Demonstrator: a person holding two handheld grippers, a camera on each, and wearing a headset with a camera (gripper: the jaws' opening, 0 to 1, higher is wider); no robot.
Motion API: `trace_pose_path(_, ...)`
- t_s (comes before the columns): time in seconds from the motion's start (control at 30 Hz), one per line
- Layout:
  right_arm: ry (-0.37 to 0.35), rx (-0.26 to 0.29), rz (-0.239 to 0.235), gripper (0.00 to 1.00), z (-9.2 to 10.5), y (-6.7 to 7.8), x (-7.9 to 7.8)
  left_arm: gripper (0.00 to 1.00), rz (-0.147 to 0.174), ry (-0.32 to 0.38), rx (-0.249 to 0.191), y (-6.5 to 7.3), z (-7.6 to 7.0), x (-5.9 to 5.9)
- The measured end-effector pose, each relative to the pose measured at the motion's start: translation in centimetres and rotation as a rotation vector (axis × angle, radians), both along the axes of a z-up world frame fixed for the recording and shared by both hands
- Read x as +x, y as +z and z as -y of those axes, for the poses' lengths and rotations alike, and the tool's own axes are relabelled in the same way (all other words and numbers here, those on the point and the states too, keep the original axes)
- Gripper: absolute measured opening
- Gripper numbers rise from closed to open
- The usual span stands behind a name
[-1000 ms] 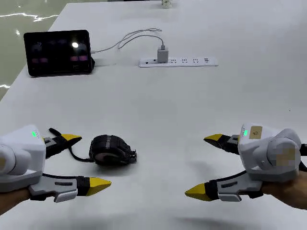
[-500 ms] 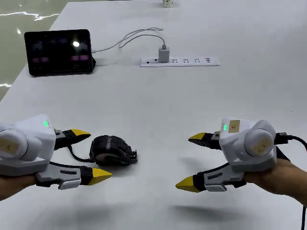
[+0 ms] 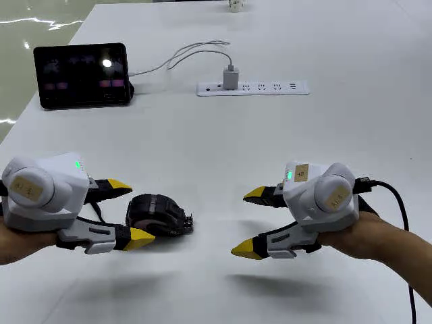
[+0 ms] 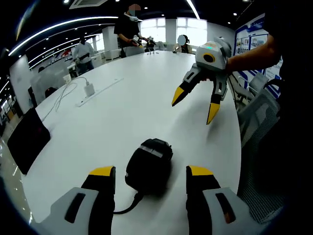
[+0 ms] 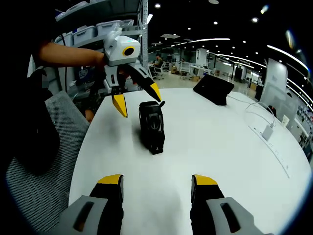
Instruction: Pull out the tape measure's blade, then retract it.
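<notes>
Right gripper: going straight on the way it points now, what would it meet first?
Probably the tape measure, lying on the table in line with the open right gripper; the left gripper sits behind it.

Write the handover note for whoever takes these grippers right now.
Left gripper: open, jaws on either side of the tape measure, not clamped.
Right gripper: open, holding nothing, apart to the right and pointing at the tape measure.
Tape measure lies on the table, blade in.
Done: nothing yet.
Left to do: grip the case, pull the blade out, retract it.
</notes>
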State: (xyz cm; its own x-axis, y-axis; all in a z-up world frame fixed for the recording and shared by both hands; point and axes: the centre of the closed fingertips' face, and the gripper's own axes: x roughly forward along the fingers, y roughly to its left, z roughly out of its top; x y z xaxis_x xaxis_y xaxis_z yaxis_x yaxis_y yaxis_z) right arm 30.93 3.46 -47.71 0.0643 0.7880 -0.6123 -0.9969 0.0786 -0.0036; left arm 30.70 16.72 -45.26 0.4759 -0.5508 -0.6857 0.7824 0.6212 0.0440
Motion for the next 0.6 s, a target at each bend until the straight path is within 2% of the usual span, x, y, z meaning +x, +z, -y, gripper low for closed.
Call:
trace_pose_path(0.17,0.015,0.002,0.01,0.5,-0.6,-0.5,0.4,0.5,-0.013,-0.018,0.019,-0.3,0.0,0.3)
trace_pose_path(0.3,0.042,-0.001,0.013,0.47,-1.3,-0.8,0.6,0.48,-0.04,-0.056,0.062,-1.0,-0.3,0.1)
trace_pose_path(0.5,0.093,-0.004,0.021,0.42,-2.5,-1.3,0.7,0.44,-0.051,-0.072,0.073,-1.1,-0.6,0.2)
trace_pose_path(0.6,0.116,-0.016,0.024,0.43,-3.2,-1.7,0.8,0.39,-0.063,-0.092,0.085,-1.3,-0.7,0.1)
